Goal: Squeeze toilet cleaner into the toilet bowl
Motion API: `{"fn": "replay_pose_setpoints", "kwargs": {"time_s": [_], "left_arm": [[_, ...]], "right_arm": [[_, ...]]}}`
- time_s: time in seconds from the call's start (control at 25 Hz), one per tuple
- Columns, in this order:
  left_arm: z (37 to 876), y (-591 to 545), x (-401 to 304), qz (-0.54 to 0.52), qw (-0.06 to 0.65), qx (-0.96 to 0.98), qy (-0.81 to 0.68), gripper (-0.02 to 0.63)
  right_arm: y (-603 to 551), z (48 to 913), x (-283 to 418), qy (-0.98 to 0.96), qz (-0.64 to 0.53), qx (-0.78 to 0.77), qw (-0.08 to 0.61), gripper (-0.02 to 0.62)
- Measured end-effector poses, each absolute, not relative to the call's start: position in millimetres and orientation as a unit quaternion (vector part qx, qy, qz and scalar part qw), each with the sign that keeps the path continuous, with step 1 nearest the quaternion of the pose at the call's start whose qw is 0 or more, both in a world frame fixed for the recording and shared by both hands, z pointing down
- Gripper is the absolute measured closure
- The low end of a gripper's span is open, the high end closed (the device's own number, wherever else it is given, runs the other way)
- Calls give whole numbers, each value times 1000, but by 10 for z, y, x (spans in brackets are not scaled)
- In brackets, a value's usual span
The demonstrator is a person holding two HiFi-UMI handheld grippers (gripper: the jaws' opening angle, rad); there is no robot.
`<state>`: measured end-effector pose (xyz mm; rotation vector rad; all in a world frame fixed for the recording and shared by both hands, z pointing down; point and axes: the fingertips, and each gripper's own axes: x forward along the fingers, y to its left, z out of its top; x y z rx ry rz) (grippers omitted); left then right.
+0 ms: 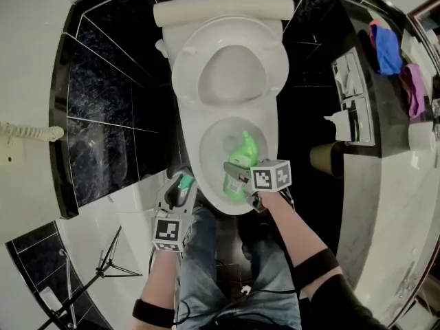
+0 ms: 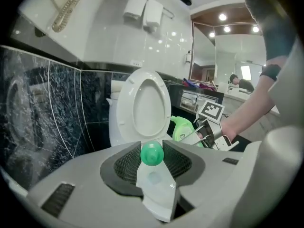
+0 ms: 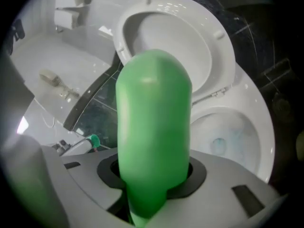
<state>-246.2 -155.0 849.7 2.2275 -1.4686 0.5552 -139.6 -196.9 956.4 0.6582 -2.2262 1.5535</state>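
Bottle sits over the bowl, clamped in the right gripper; its cap is off, pinched in the left gripper; a bluish tint in the water suggests cleaner is already in; recapping probably remains.

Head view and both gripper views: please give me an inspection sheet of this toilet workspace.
surface: toilet, seat and lid raised, bowl open.
job's things: green cleaner bottle over the bowl; green cap apart from it.
clutter: blue cloth and purple cloth on the counter; tripod on the floor.
grippers: right gripper, jaws closed on the bottle; left gripper, jaws closed on the cap.
cables: coiled cord on the wall.
surroundings: black tiles, paper dispensers.
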Motion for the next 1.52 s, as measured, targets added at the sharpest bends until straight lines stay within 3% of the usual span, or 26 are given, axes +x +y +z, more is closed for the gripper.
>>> {"fn": "replay_pose_setpoints", "kwargs": {"time_s": [0.48,1.04,1.52], "left_arm": [[7301,-1050,-2147,183,176,802,-540,454],[5867,-305,-1461,151,117,816,-546,454],[4874,326,-1241,129,118,813,-556,454]], "right_arm": [[-1451,7901,-1071,-875,377,229,199,405],[-526,6439,-121,-927,177,202,263,400],[88,5537,287,-930,138,191,284,397]]}}
